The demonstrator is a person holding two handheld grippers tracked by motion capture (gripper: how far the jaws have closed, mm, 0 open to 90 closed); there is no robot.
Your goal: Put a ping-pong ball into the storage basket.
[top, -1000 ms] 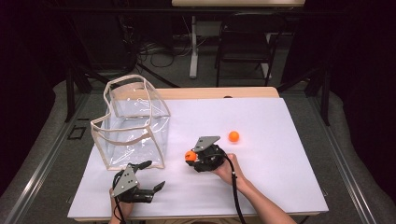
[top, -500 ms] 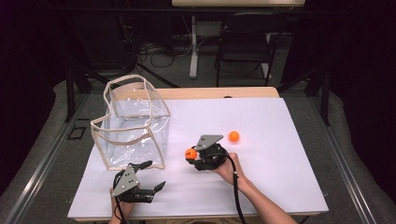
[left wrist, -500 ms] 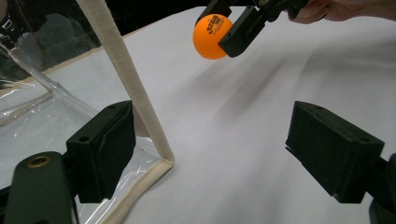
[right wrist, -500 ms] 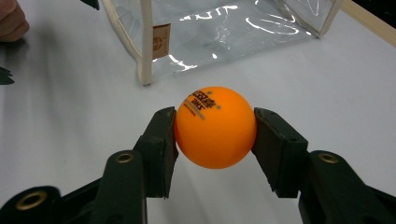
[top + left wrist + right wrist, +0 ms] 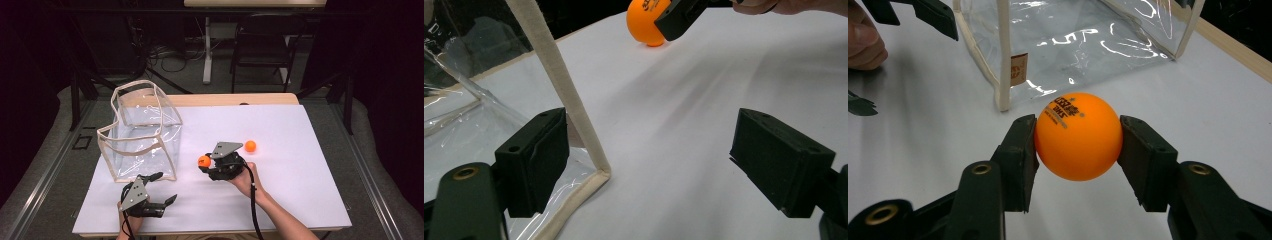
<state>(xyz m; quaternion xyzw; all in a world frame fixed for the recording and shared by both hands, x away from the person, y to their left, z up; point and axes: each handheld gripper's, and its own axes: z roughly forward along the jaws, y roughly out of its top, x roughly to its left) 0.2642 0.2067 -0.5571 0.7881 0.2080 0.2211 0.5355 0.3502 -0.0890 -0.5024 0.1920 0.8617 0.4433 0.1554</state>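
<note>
Beside the bag (image 5: 145, 135), your right gripper (image 5: 205, 162) still pinches the ball (image 5: 204, 161), seemingly carried slightly toward that bag, while your left gripper (image 5: 161, 189) stays gaping, empty, at its corner.

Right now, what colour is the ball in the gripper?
Orange, clearest in the right gripper view: ball.

- A flat white rectangular tabletop (image 5: 300, 125) with a pale wooden strip along its far edge.
- A clear plastic bag with cream fabric trim (image 5: 142, 132) stands on the left half, toward the far side.
- A small orange ball (image 5: 250, 146) lies right of centre, well apart from the bag.
</note>
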